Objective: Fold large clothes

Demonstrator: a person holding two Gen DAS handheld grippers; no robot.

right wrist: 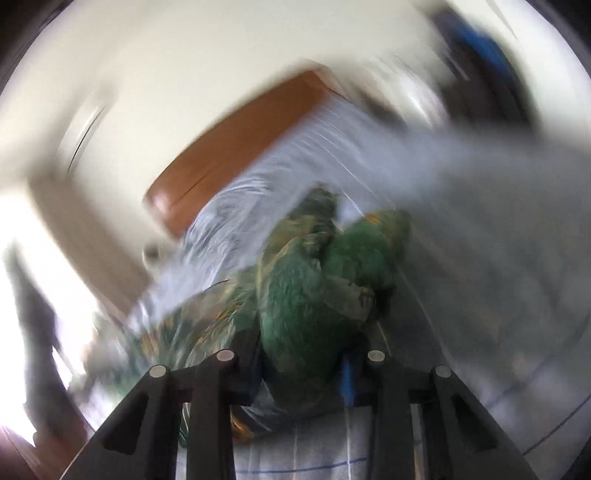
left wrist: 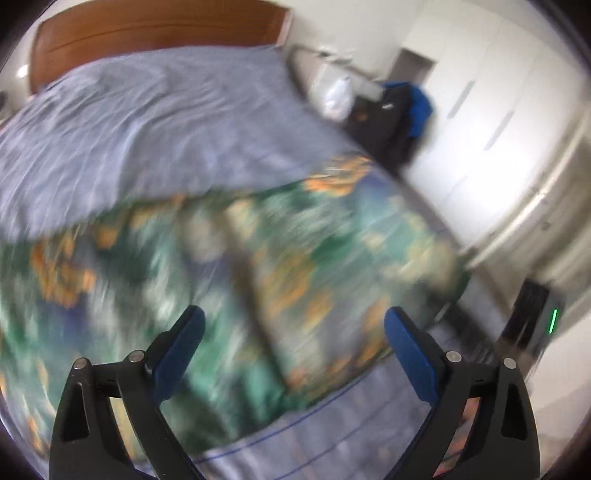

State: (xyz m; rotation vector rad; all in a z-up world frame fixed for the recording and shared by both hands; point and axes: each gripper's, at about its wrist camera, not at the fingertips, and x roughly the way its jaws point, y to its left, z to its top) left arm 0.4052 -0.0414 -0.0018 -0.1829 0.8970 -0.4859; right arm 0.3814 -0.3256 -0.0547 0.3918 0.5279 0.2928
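A large green garment with orange and white print (left wrist: 229,266) lies spread over the near half of the bed, blurred by motion. My left gripper (left wrist: 293,323) is open and empty, hovering just above the garment near the bed's front edge. In the right wrist view my right gripper (right wrist: 303,354) is shut on a bunched fold of the same green garment (right wrist: 306,306), which rises between its fingers. The view is strongly blurred.
A grey-blue bedcover (left wrist: 155,122) covers the far half of the bed, below a brown wooden headboard (left wrist: 147,26). A dark bag with blue cloth (left wrist: 402,110) and white wardrobes (left wrist: 491,110) stand to the right. A dark device with a green light (left wrist: 535,317) sits by the bed.
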